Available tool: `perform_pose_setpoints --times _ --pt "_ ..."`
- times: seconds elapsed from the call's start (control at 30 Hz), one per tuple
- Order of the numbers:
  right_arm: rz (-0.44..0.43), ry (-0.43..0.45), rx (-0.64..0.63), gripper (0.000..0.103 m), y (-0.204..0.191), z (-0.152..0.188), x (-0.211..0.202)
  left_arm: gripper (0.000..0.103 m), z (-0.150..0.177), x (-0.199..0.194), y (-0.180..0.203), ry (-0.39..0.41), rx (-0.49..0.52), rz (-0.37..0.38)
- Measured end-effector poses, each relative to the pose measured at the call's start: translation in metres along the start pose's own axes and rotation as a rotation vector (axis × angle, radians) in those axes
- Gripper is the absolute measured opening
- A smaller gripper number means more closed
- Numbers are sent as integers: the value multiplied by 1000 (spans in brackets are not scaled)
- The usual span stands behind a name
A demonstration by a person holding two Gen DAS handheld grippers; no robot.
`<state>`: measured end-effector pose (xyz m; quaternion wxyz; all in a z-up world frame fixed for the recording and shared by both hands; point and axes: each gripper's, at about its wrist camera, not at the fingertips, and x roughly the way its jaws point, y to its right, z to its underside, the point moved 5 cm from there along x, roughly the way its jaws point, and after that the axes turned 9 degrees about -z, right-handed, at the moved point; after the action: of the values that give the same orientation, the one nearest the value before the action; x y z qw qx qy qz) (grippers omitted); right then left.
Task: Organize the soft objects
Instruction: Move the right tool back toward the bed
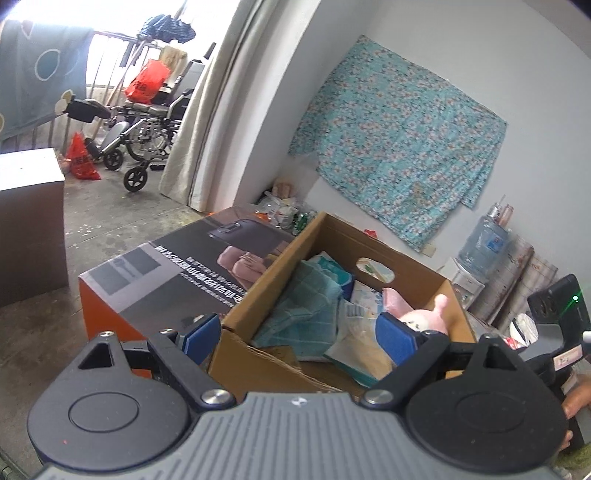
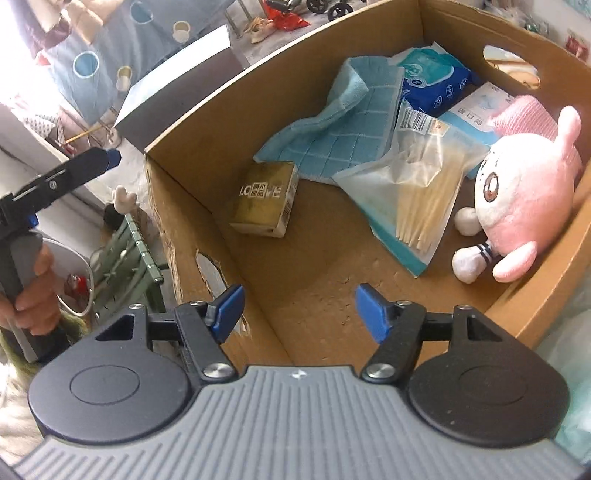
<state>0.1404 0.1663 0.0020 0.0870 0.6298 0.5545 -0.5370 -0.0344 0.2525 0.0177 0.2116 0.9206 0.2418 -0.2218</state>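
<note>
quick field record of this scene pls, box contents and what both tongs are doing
container: cardboard box, open top
soft items: pink plush toy, teal cloth
other items: clear bag of sticks, small gold box, blue packet
left tongs: open, empty
right tongs: open, empty, above bare box floor

Bare floor of the cardboard box (image 2: 388,22) lies clear under my right fingers (image 2: 371,312). Farther in, small brown carton (image 2: 264,199), swab bag (image 2: 417,184) and pink plush (image 2: 524,184) block the way.
</note>
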Motion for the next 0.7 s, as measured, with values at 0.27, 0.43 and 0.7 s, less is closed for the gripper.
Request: perform_pose_setpoints --times 0.27,0.43,0.7 --pt "39 47 8 67 15 -2 9 92 5 -4 21 -3 42 39" --pt "-48 229 72 67 19 -5 -26 92 6 -9 37 7 70 99" --pt "-28 665 158 80 30 72 -159 98 23 -25 111 -11 256 310"
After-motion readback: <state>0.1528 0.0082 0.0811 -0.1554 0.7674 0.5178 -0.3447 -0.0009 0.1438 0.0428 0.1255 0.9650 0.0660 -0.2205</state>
